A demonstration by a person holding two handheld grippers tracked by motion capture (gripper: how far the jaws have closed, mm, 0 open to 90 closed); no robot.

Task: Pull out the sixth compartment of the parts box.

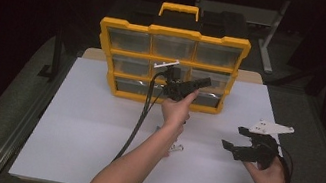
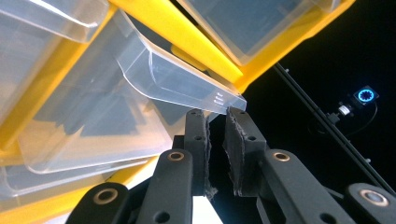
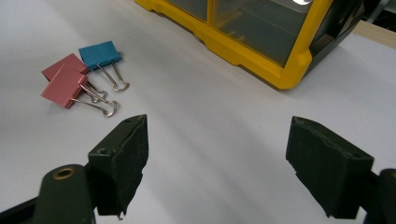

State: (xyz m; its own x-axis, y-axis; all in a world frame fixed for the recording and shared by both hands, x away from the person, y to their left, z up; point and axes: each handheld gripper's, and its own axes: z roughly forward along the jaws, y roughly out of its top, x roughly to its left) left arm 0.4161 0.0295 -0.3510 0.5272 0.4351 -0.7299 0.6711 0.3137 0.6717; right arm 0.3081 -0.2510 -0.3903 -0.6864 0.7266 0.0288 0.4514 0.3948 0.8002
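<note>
Pinching the clear plastic drawer lip (image 2: 219, 99) of the yellow nine-drawer organizer (image 1: 175, 33) at the table's (image 1: 83, 128) far edge, the left gripper (image 2: 217, 122) is gripping with jaws nearly together; the right gripper (image 3: 217, 154) is hovering, jaws spread, over open tabletop near three binder clips (image 3: 77, 77).

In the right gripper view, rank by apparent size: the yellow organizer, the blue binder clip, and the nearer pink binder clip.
1. yellow organizer, largest by far, though cropped.
2. nearer pink binder clip.
3. blue binder clip, only slightly smaller; it lies farther off, so the two clips may match.
</note>
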